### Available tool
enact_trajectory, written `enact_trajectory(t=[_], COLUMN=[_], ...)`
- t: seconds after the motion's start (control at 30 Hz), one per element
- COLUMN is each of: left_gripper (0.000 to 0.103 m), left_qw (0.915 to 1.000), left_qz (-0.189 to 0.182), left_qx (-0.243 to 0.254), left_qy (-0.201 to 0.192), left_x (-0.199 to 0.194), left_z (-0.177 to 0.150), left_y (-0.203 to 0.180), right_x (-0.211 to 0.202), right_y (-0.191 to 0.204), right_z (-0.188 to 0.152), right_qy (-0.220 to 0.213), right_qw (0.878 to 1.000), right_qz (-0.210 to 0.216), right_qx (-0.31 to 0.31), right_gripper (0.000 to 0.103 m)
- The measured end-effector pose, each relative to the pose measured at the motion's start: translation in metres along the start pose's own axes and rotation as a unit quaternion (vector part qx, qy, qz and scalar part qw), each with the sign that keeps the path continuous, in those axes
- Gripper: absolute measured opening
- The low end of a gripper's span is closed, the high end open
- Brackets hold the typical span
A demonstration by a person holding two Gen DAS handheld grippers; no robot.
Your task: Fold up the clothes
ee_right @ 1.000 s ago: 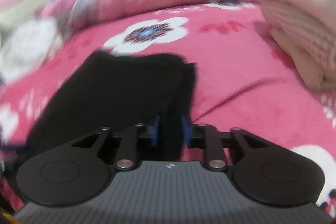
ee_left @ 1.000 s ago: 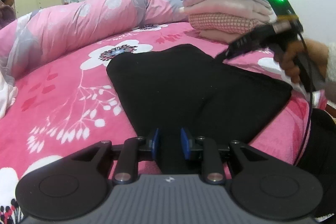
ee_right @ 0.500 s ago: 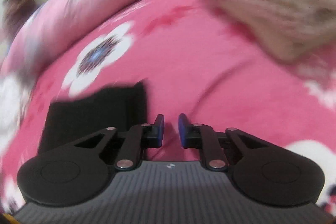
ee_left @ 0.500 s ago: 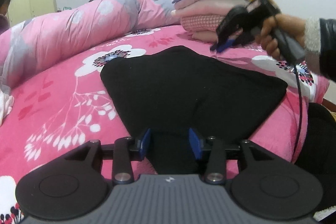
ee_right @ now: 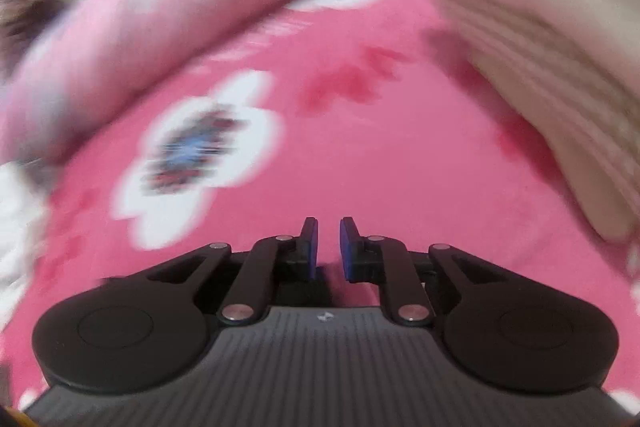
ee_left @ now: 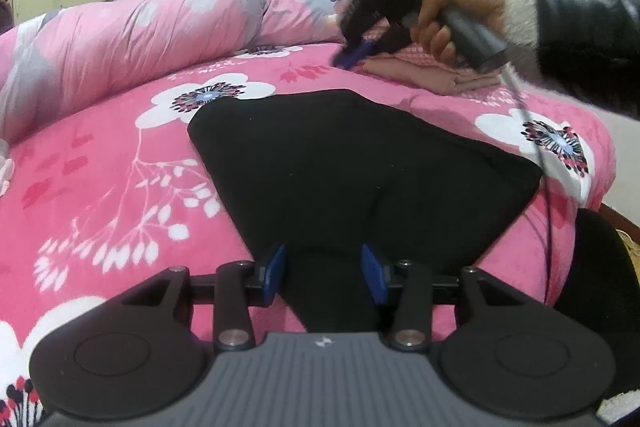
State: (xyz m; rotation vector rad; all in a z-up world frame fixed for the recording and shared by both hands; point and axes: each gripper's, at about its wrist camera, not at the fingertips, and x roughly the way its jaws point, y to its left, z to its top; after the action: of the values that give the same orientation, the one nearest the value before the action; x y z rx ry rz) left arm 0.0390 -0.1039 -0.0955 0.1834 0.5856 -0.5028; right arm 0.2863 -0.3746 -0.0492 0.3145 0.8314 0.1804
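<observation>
Two grippers work over a bed: the left gripper (ee_left: 323, 269) sits at 6 o'clock in its own view, blue pads parted around the near tip of the black garment (ee_left: 360, 171) and not pressing it; its jaws have just been opening. That garment, matte and smooth, is folded into a rough kite shape lying flat on the plush pink floral bedspread (ee_left: 100, 187), mid-frame. At 1 o'clock the right hand (ee_left: 448, 23) (fuzzy cuff, glossy black sleeve) carries the right gripper (ee_right: 329, 247) in the air above the bedspread; its jaws stand narrow with nothing between them and have just been closing. Behind it lies a stack of folded clothes (ee_left: 432, 71), pinkish, one layer knitted, partly hidden by that hand. A puffy rolled quilt (ee_left: 160, 31) runs from 9 to 12 o'clock. The right wrist view is motion-blurred.
</observation>
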Motion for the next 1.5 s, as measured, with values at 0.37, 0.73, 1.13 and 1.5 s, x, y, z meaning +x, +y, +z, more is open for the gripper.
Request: enact_trajectory(t=[0.37, 0.73, 1.13, 1.5], left_gripper=[0.044, 0.044, 0.045, 0.047], left_qw=[0.9999, 0.9997, 0.9996, 0.9994], left_qz=[-0.015, -0.022, -0.025, -0.032], left_qx=[0.0, 0.01, 0.009, -0.013], left_qy=[-0.007, -0.007, -0.005, 0.007], left_x=[-0.002, -0.003, -0.01, -0.027], left_z=[-0.004, -0.006, -0.008, -0.02], left_y=[0.004, 0.006, 0.009, 0.024], right_x=[0.023, 0.074, 0.069, -0.065], right_y=[0.029, 0.08, 0.12, 0.109], right_z=[0.0, -0.006, -0.024, -0.074], right_qy=[0.021, 0.122, 0.134, -0.005], right_qw=[0.998, 0.987, 0.98, 0.974], right_qz=[-0.05, 0.106, 0.118, 0.139], right_qx=[-0.026, -0.025, -0.09, -0.179], right_gripper=[0.012, 0.004, 0.004, 0.008])
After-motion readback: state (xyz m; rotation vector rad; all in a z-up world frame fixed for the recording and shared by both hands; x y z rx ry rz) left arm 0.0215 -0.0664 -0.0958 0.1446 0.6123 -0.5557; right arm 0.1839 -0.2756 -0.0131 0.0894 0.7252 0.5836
